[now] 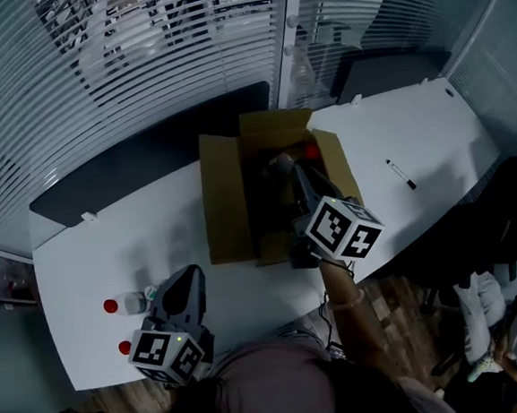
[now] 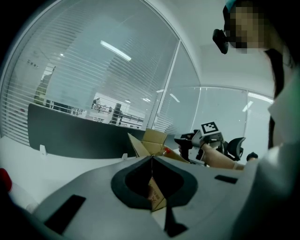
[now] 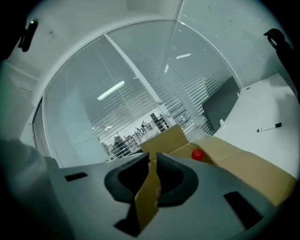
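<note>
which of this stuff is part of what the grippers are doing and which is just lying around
In use:
- open brown cardboard box, with the right gripper at it
- red-capped item inside that box
- small clear bottles with red caps beside the left gripper, probably

Lying about:
- black marker pen on the white table
- black office chair

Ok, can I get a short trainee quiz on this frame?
1. True or false: the right claw is over the box.
2. What lies on the table to the right of the box? A: cup. B: marker. C: plate.
3. What colour is the cap of the bottle by the left claw?
Key: 1 true; 2 B; 3 red.
</note>
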The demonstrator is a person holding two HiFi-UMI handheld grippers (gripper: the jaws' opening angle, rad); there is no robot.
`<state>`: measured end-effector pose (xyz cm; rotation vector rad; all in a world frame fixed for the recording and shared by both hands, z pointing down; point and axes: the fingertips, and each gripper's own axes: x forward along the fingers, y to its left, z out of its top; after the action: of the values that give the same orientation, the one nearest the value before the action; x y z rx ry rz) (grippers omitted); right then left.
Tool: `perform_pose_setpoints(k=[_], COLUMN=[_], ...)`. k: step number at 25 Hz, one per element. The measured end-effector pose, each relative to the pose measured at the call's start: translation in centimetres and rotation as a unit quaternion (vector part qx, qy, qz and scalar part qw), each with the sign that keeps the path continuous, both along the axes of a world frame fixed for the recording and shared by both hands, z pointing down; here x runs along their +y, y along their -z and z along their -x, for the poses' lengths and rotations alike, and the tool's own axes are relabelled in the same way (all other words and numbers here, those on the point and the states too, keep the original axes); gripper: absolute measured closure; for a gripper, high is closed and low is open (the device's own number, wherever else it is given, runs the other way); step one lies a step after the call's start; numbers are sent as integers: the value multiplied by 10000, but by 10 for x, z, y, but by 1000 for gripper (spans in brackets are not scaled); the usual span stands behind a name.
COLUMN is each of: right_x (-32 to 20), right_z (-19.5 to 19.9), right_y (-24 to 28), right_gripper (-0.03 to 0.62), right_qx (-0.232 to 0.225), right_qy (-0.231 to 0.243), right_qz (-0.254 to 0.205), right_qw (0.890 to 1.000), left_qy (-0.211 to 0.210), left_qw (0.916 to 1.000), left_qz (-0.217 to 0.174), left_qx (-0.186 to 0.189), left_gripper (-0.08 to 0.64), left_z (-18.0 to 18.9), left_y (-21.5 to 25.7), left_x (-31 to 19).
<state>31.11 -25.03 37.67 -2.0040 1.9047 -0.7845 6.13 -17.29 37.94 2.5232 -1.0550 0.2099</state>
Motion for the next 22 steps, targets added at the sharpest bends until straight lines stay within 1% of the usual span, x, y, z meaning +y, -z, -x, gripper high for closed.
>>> perform_pose_setpoints(k=[3,4,6,11,14,18,22], right_x=[-9,-12,-20,-28,-34,-41,-47], right_z=[-15,-18,-21,-34,-41,-53,-63], right_y=[-11,-15,-25,-52,-71,-96,-111], right_gripper=[550,535,475,422,378,357,347], right_qx=[-84,-100,-163,-261,-443,-728,-793], right_qy=[-360,-428,-470,-865,-1032,-1240,-1372], right_qz=[177,220,279,555,764,1036,1208], right_qw=[9992,9988,9984,9944,9907,9842,9799], left_qy=[-86,-113,-154,-233,-296,-397,-459], left_qw=[10000,9999,9999,9997,9995,9991,9988], left_qz=[-19,-15,-1,-14,17,-1,122], left_qx=[43,48,34,-51,-107,-149,-133], left_gripper=[551,551,551,551,551,551,551], left_z=[3,3,4,6,5,2,-1], left_y=[-7,-9,-10,-11,-12,-13,-15], left_x=[-3,-4,-5,-10,-12,-16,-16])
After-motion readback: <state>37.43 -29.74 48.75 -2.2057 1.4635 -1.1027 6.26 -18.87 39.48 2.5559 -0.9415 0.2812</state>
